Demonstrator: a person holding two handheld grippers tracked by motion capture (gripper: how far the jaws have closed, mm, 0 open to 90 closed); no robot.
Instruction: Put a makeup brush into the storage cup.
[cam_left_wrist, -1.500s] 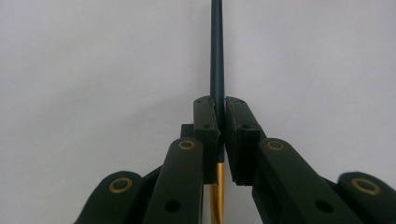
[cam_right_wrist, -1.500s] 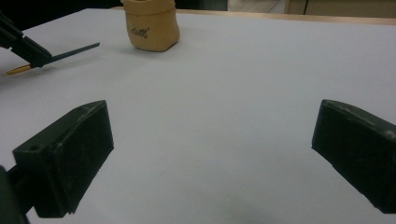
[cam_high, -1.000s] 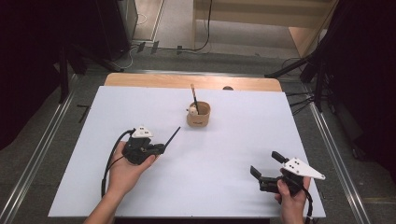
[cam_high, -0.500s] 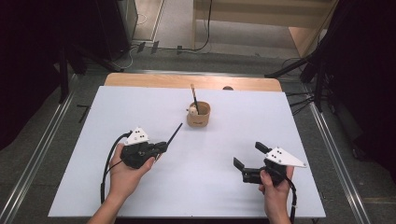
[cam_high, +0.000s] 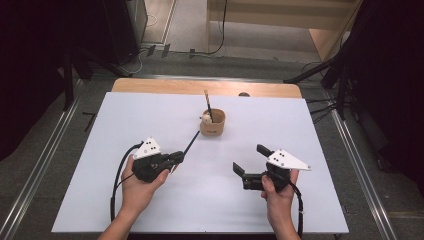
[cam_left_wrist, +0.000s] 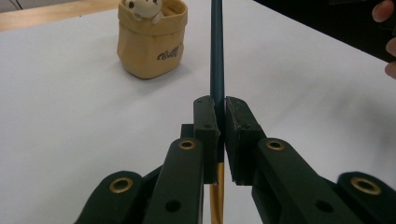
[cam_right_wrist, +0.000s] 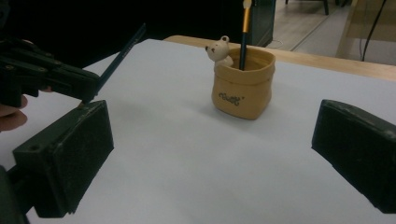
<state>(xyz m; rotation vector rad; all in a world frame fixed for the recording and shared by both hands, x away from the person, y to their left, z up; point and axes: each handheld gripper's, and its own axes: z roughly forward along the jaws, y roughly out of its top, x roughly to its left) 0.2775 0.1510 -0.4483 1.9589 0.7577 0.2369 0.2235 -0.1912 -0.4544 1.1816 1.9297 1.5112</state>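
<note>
Jaws on my left gripper (cam_left_wrist: 219, 122) are clamped on a dark teal pencil (cam_left_wrist: 216, 56), its shaft running out ahead between the pads and a gold end showing below them. From the high view I note the left gripper (cam_high: 172, 159) sits near the tan holder (cam_high: 213, 123), on its near-left side, and the pencil (cam_high: 191, 143) slants from the jaws up toward the holder, the tip close to its base but apart from it, as far as I can tell. Holder is a soft tan pouch-shaped cup (cam_right_wrist: 243, 84) with script lettering, a small cream bear figure (cam_right_wrist: 218, 51) at its rim and a second pencil (cam_right_wrist: 244, 35) standing inside, gold end up. My right gripper (cam_high: 248, 162) is on the holder's near-right side, farther off than the left, jaws spread wide with nothing between them; its own view looks between them at the holder. White table sheet (cam_high: 320, 145) lies under all of it.
</note>
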